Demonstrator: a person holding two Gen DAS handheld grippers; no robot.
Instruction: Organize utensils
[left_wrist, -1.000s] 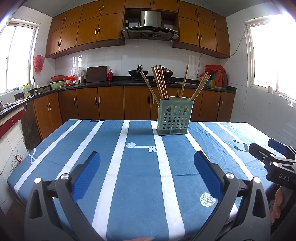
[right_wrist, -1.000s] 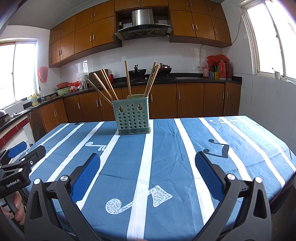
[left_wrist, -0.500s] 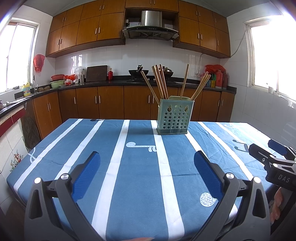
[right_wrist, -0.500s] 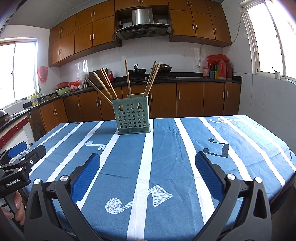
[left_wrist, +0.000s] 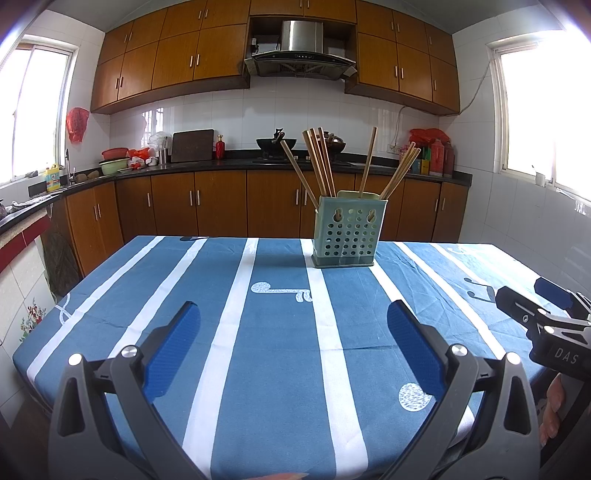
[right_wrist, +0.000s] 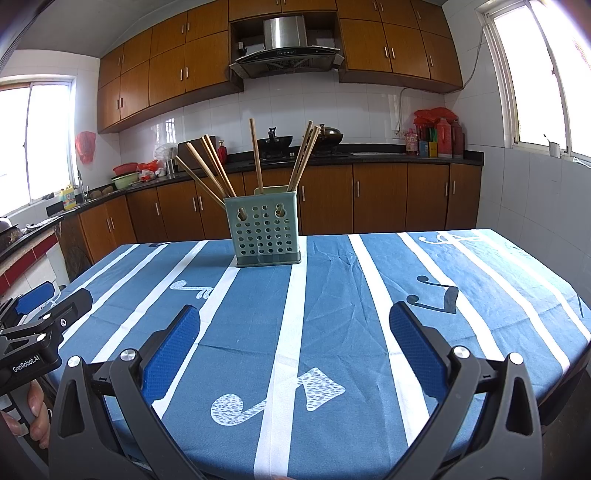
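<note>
I had both tools hanging over the near edge of the table, well short of anything to grasp. The left gripper (left_wrist: 293, 325) had its jaws spread wide with nothing between the blue pads (left_wrist: 173, 343), and the right gripper (right_wrist: 294, 326) was likewise wide apart and empty. Each one showed at the edge of the other's view, so they sat side by side.

The chopsticks (left_wrist: 319, 162) stood in the pale green perforated utensil holder (left_wrist: 347, 232) near the far end of the blue striped tablecloth (left_wrist: 236, 332), well apart from both grippers. They leaned in loose clusters: several fanned to the left, one near upright in the middle, a few angled right. I could not tell from the pictures how the holder was divided inside.

I saw no loose utensil on the cloth, so I judged the task either barely begun or close to finished, with the sticks themselves as the only thing left to sort. Any next move would have called for a long reach forward, a narrow approach from above onto a single stick top, and a light squeeze so the holder would not tip.
</note>
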